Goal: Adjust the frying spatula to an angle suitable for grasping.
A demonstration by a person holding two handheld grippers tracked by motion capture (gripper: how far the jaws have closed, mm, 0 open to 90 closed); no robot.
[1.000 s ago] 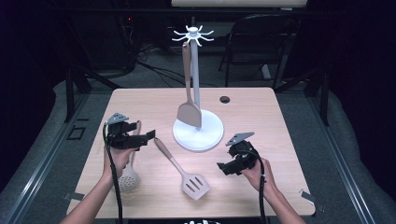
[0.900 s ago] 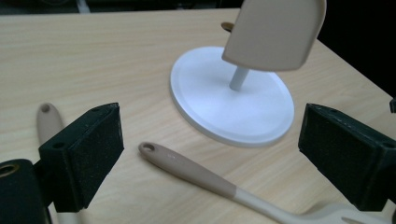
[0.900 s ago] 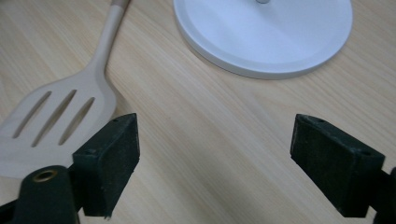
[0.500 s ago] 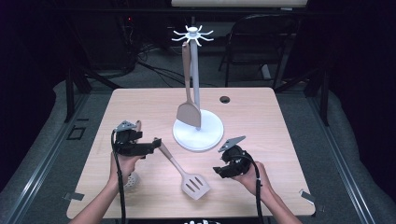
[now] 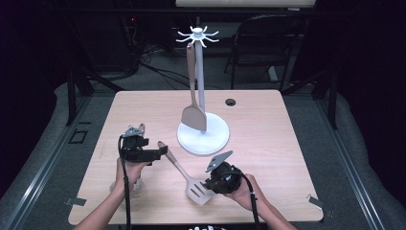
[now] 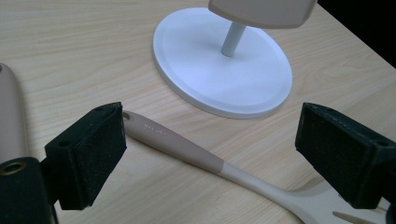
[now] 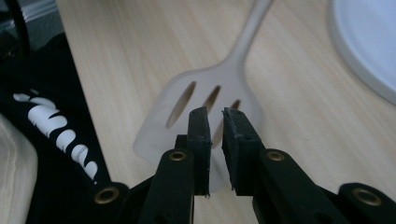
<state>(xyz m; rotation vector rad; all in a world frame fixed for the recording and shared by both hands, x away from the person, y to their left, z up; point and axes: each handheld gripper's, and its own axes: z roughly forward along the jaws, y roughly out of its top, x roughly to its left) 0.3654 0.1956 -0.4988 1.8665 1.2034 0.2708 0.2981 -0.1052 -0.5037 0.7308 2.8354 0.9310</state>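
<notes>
A beige slotted spatula (image 5: 184,173) lies flat on the wooden table, with its head (image 7: 205,100) toward the near edge. My left gripper (image 5: 162,152) is open wide at the spatula's handle end; the handle (image 6: 177,142) runs across between the jaws without touching them. My right gripper (image 5: 210,184) hovers just over the slotted head, its jaws (image 7: 215,114) shut to a thin gap with nothing between them. A white utensil stand (image 5: 203,136) rises behind, and a second spatula (image 5: 194,115) hangs from its top hooks.
Under the left hand lies another pale utensil (image 5: 135,185), whose handle (image 6: 9,116) shows at the left. The stand's round base (image 6: 224,70) sits close beyond the left jaws. A black grommet (image 5: 231,102) marks the far table; the near table edge is close.
My left gripper has come right and nearer, down to the spatula's handle end. My right gripper has slid left to the spatula's head.
</notes>
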